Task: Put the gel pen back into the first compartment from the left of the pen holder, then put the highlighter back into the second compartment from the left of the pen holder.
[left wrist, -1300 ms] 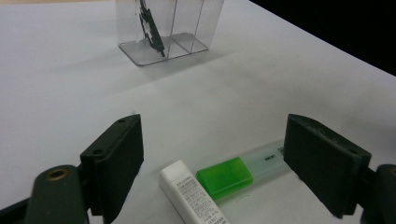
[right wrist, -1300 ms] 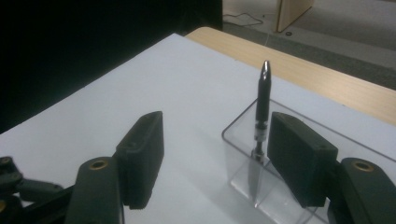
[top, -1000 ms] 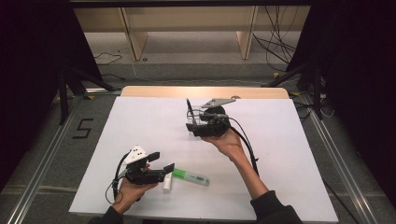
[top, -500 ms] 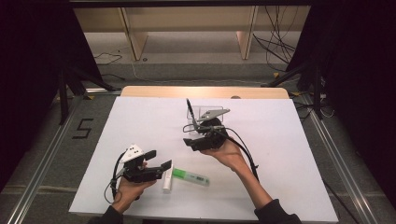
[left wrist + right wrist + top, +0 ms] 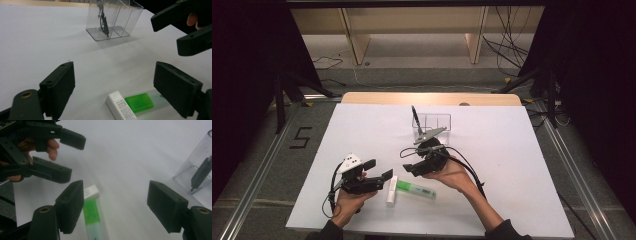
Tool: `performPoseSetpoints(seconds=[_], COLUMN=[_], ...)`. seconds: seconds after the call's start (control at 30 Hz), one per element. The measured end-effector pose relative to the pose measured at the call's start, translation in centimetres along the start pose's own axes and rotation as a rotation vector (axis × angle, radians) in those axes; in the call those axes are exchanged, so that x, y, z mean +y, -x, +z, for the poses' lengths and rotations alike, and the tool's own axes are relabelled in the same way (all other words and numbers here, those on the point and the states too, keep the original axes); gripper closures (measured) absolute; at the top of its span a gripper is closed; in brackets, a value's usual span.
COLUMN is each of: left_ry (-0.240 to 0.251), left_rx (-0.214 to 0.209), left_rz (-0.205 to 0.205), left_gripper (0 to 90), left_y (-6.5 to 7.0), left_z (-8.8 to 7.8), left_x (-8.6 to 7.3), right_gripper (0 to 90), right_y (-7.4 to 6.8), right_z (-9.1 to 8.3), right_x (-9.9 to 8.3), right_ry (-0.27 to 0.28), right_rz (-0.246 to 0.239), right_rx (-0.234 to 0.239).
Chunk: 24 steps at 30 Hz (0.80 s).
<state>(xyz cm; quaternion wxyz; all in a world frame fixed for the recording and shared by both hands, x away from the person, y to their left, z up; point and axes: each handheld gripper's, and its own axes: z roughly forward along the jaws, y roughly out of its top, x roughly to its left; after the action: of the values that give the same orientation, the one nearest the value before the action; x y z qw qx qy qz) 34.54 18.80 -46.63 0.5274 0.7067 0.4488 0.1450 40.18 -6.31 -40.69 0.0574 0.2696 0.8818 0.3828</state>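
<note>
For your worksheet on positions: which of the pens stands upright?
The black pen in the clear holder; the green marker lies flat on the table.

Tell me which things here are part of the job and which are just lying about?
In the job:
green marker
white eraser
clear holder with a black pen in it
left claw and right claw, both open

Lying about:
cables on the floor
floor mark "5"

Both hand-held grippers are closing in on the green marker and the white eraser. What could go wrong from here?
1. The green marker touches the white eraser; a grab may catch or shove both.
2. The left hand-held gripper and right hand-held gripper, both open, sit close and could collide.
</note>
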Motion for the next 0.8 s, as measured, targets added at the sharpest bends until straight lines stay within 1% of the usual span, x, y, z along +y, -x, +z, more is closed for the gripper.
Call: performPoseSetpoints(seconds=[0.13, 0.17, 0.2, 0.3, 0.4, 0.5, 0.63, 0.7, 0.8], left_ry=[0.0, 0.004, 0.004, 0.003, 0.006, 0.005, 0.006, 0.01, 0.014], left_rx=[0.003, 0.005, 0.005, 0.011, 0.019, 0.023, 0.027, 0.031, 0.032], left_rz=[0.002, 0.001, 0.001, -0.004, -0.007, -0.004, -0.006, -0.002, -0.004], left_gripper=[17.0, 16.9, 16.9, 16.9, 16.9, 16.9, 16.9, 16.9, 16.9], left_y=[0.1, 0.1, 0.0, 0.0, -0.1, -0.1, -0.2, -0.1, -0.1], left_z=[-0.1, -0.1, -0.1, -0.3, -0.4, -0.4, -0.5, -0.6, -0.6], left_x=[0.0, -0.1, -0.1, -0.1, -0.1, -0.2, -0.1, -0.1, -0.1], right_gripper=[30.6, 30.6, 30.6, 30.7, 30.7, 30.7, 31.1, 31.5, 32.3], right_y=[-0.4, -0.6, -0.6, -1.0, -1.2, -1.6, -2.0, -2.2, -2.6], right_z=[0.3, 0.4, 0.5, 0.8, 1.1, 1.5, 2.0, 2.2, 2.6], right_x=[-0.3, -0.3, -0.4, -0.4, -0.6, -0.8, -1.0, -1.0, -1.1], right_ry=[-0.024, -0.029, -0.03, -0.04, -0.053, -0.07, -0.094, -0.107, -0.125], right_rz=[0.0, -0.004, -0.018, -0.016, -0.03, -0.029, -0.046, -0.047, -0.067], right_rx=[0.012, 0.018, 0.021, 0.028, 0.036, 0.047, 0.054, 0.059, 0.066])
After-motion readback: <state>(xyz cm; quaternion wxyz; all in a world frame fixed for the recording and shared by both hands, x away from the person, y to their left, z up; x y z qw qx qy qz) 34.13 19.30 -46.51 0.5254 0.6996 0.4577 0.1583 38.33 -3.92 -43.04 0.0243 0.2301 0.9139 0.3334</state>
